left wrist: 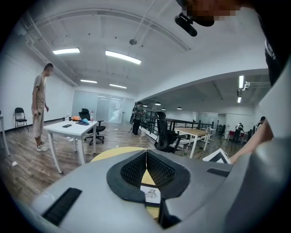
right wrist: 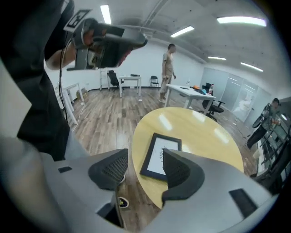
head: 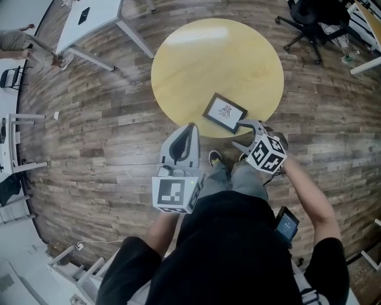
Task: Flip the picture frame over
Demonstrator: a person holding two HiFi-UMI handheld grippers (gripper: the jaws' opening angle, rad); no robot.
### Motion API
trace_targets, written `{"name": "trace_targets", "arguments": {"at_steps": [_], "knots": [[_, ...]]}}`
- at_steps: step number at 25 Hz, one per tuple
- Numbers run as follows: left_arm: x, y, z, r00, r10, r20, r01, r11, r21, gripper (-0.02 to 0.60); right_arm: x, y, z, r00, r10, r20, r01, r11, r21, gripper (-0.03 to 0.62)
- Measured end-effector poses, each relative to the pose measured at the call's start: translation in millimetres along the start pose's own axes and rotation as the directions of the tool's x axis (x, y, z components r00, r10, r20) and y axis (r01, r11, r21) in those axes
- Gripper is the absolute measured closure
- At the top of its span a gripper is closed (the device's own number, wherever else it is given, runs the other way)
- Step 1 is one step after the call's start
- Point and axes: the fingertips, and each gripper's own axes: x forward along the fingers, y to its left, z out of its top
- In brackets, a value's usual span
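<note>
The picture frame (head: 225,112) lies picture side up near the front edge of the round yellow table (head: 196,53); it has a black border and a white print. My right gripper (head: 240,135) is open just off the frame's near right corner, short of the table edge. In the right gripper view the frame (right wrist: 159,157) shows beyond the spread jaws of the right gripper (right wrist: 145,166), with nothing between them. My left gripper (head: 190,127) is shut and empty, hanging over the floor to the left of the frame. The left gripper (left wrist: 146,154) has its pads together.
A white table (head: 89,15) stands at the back left and a black office chair (head: 309,21) at the back right. A person (left wrist: 40,111) stands beside the white table. My own shoes (head: 215,158) are on the wooden floor under the table's near edge.
</note>
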Motion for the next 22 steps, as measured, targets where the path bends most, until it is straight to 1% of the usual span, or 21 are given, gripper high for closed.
{"name": "trace_targets", "arguments": {"at_steps": [3, 5, 7, 10, 12, 15, 17, 20, 22], "knots": [[5, 4, -10, 1.0, -0.008, -0.011, 0.008, 1.0, 0.0, 0.558, 36, 11, -32, 0.992, 0.044, -0.118, -0.06, 0.989, -0.136, 0.349], [9, 9, -14, 1.0, 0.009, -0.03, -0.009, 1.0, -0.009, 0.558, 56, 13, -47, 0.984, 0.052, -0.169, -0.087, 0.974, -0.208, 0.333], [13, 16, -19, 0.999, 0.019, -0.03, -0.02, 1.0, -0.01, 0.558, 73, 7, -59, 0.979, 0.021, -0.203, -0.075, 0.961, -0.265, 0.328], [10, 22, -26, 0.998, 0.047, -0.047, -0.048, 0.998, -0.027, 0.558, 90, 12, -77, 0.963, -0.035, -0.267, -0.067, 0.929, -0.365, 0.327], [8, 21, -29, 0.998, 0.045, -0.054, -0.046, 0.999, -0.026, 0.558, 94, 17, -82, 0.96, -0.078, -0.267, -0.041, 0.909, -0.414, 0.328], [11, 21, -30, 0.998, 0.037, -0.055, -0.039, 0.999, -0.034, 0.558, 99, 17, -79, 0.962, -0.148, -0.23, 0.018, 0.873, -0.487, 0.329], [15, 21, -30, 0.998, 0.038, -0.055, -0.04, 0.998, -0.044, 0.558, 102, 19, -80, 0.961, -0.166, -0.22, 0.026, 0.85, -0.527, 0.346], [18, 18, -32, 0.999, 0.023, -0.046, -0.025, 0.998, -0.049, 0.558, 99, 25, -83, 0.962, -0.171, -0.213, 0.028, 0.839, -0.544, 0.382], [20, 17, -30, 0.999, 0.014, -0.034, -0.015, 0.999, -0.049, 0.558, 93, 25, -78, 0.967, -0.16, -0.197, 0.032, 0.846, -0.533, 0.391]]}}
